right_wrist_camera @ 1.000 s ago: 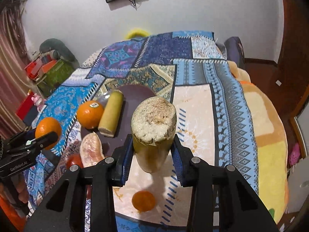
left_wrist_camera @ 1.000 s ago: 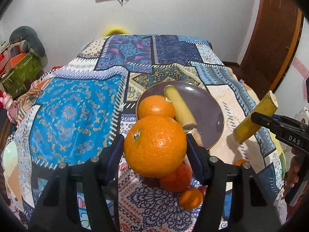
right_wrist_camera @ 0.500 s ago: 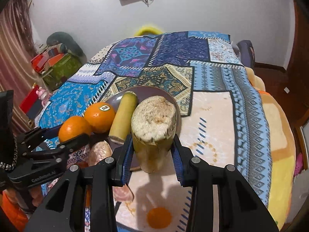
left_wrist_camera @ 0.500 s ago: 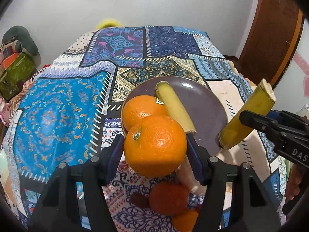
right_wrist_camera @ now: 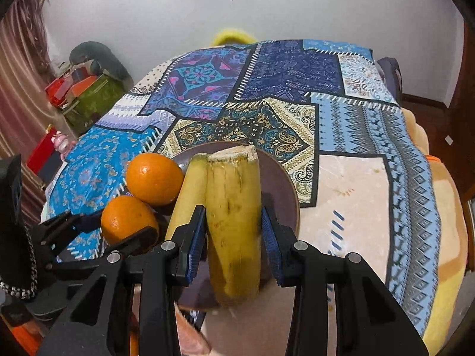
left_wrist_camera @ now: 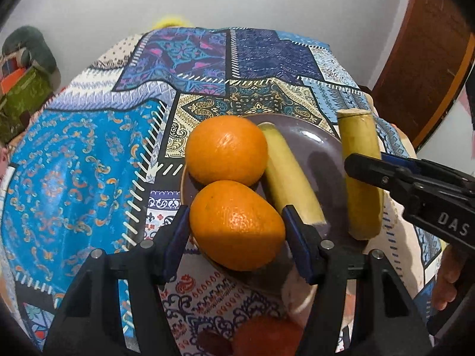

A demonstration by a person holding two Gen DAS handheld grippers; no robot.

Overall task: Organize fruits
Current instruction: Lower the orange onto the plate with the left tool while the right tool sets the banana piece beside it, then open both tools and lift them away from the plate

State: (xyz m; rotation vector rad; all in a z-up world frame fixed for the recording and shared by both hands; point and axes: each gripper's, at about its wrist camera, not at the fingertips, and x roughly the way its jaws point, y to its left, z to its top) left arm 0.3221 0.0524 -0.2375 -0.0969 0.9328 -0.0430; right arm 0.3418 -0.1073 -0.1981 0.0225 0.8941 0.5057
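A purple plate (left_wrist_camera: 311, 145) lies on the patchwork tablecloth and carries one orange (left_wrist_camera: 227, 149) and a cut yellow banana piece (left_wrist_camera: 289, 178). My left gripper (left_wrist_camera: 237, 228) is shut on a second orange (left_wrist_camera: 236, 225), low over the plate's near left rim and right beside the first orange. My right gripper (right_wrist_camera: 233, 237) is shut on another cut banana piece (right_wrist_camera: 234, 207). That piece slants over the plate (right_wrist_camera: 279, 184), next to the resting banana piece (right_wrist_camera: 191, 190). The right wrist view also shows the held orange (right_wrist_camera: 127, 219) and the plate's orange (right_wrist_camera: 154, 178).
Small orange-red fruits (left_wrist_camera: 267, 335) and a pale peeled piece (right_wrist_camera: 193, 338) lie on the cloth between the plate and the table's near edge. Boxes and bags (right_wrist_camera: 86, 95) stand on the floor to the left. A brown door (left_wrist_camera: 430, 59) is at the right.
Both grippers have come forward and down over the plate with their fruit. The held orange now hangs beside the plate's orange. The held banana piece has tipped forward, next to the other piece.
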